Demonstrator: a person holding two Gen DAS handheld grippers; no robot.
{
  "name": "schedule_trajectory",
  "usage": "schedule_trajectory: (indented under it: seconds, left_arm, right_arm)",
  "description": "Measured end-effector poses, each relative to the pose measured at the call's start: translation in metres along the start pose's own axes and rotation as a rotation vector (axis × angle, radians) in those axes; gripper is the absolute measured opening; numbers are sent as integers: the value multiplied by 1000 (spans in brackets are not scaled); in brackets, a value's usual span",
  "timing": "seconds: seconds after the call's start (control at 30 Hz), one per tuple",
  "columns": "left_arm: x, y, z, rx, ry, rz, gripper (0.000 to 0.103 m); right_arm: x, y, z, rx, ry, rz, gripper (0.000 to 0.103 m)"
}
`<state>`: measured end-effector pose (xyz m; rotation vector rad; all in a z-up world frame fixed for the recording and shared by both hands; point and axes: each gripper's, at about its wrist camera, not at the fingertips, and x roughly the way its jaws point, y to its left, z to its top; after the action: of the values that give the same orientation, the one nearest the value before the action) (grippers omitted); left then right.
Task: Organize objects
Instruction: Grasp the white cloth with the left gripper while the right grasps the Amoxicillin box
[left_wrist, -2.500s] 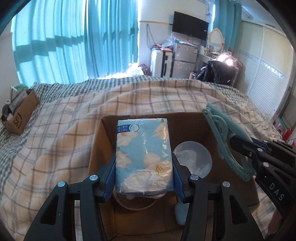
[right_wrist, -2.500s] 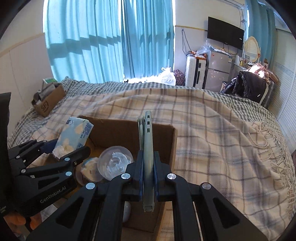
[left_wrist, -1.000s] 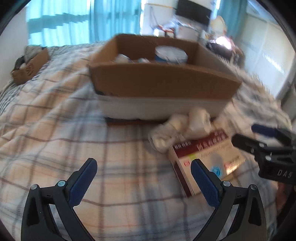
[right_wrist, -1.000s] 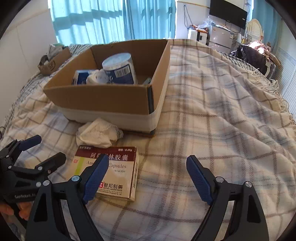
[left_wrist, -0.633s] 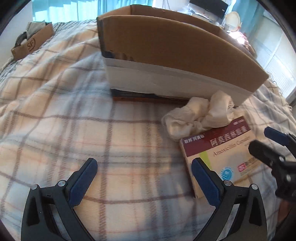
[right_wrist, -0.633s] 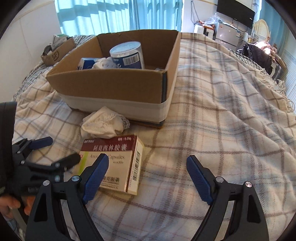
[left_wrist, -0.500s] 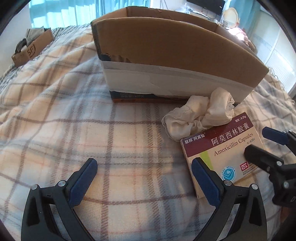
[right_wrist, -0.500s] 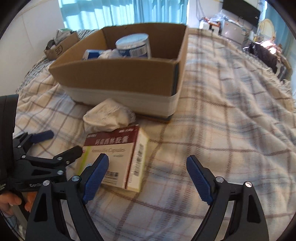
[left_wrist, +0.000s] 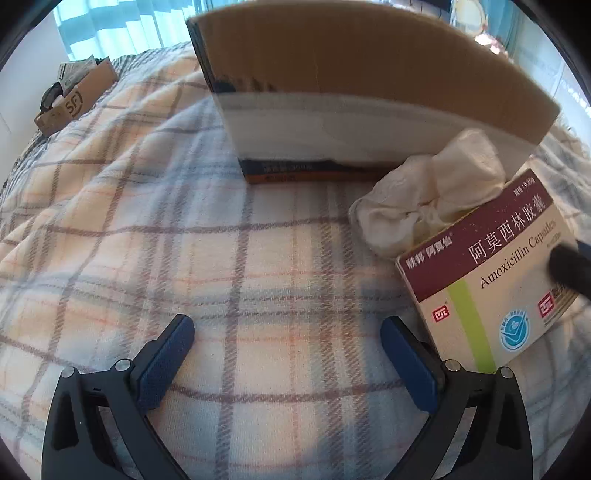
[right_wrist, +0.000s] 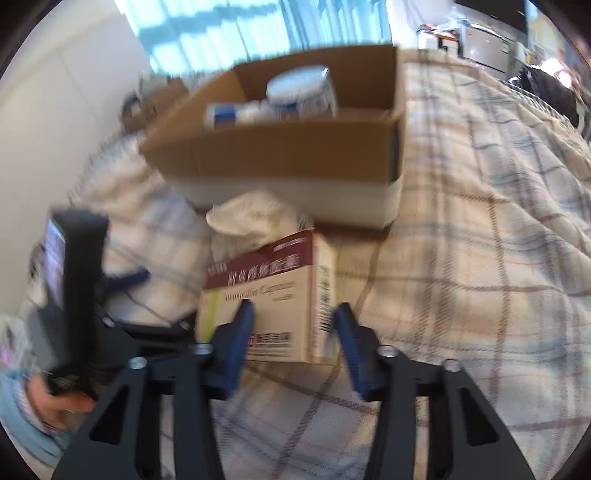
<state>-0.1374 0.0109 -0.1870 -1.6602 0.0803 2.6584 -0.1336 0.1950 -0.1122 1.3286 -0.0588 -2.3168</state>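
A maroon and cream Amoxicillin box (right_wrist: 273, 295) lies on the plaid blanket in front of the cardboard box (right_wrist: 295, 155). It also shows at the right of the left wrist view (left_wrist: 491, 280). My right gripper (right_wrist: 293, 321) is open with its fingers on either side of the near end of the Amoxicillin box. A crumpled white cloth (left_wrist: 424, 206) lies between the Amoxicillin box and the cardboard box (left_wrist: 369, 81). My left gripper (left_wrist: 286, 354) is open and empty over bare blanket, left of the Amoxicillin box.
The cardboard box holds a white round tub (right_wrist: 301, 92) and a blue and white pack (right_wrist: 229, 112). A small open carton (left_wrist: 72, 99) sits at the far left of the bed. Plaid blanket (right_wrist: 480, 258) stretches to the right.
My right gripper has moved left and down onto the Amoxicillin box and its fingers have narrowed around it. My left gripper has come lower and closer to the blanket.
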Motion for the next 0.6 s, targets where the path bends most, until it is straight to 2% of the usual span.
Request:
schedule_trajectory:
  seconds: [0.13,0.2,0.23,0.27,0.3,0.43,0.5,0.53,0.57,0.6]
  left_arm:
    - [-19,1,-1,6,-74,-27,103]
    - [-26,-4,2,14,-100,-46,103]
    - [-31,-9,1,22,-110,-57,103]
    - [-33,-14,4,37,-118,-67,103]
    - [-35,-21,9,48,-127,-70,103]
    - [-33,-40,13,68,-137,-101,103]
    - [-19,-41,23,64,-121,-118,103]
    - [-15,-43,26,66,-115,-121,103]
    - [-8,-44,30,69,-111,-140,103]
    - [-7,-50,29,74,-108,-163,102]
  right_arm:
    - [-45,1,6,-23,-135,-45,31]
    - [-70,3,11,-67,-198,-116,27]
    - [-78,4,13,-87,-217,-153,2]
    - [-85,4,16,-104,-236,-201,1]
    - [-87,2,19,-112,-236,-224,1]
    - [-57,-3,15,-133,-131,-220,1]
    - [-45,-8,11,-114,-94,-220,7]
    - [-44,-10,11,-107,-95,-225,21]
    - [-44,-13,12,-92,-105,-225,41]
    - [-47,-17,10,-76,-116,-222,50]
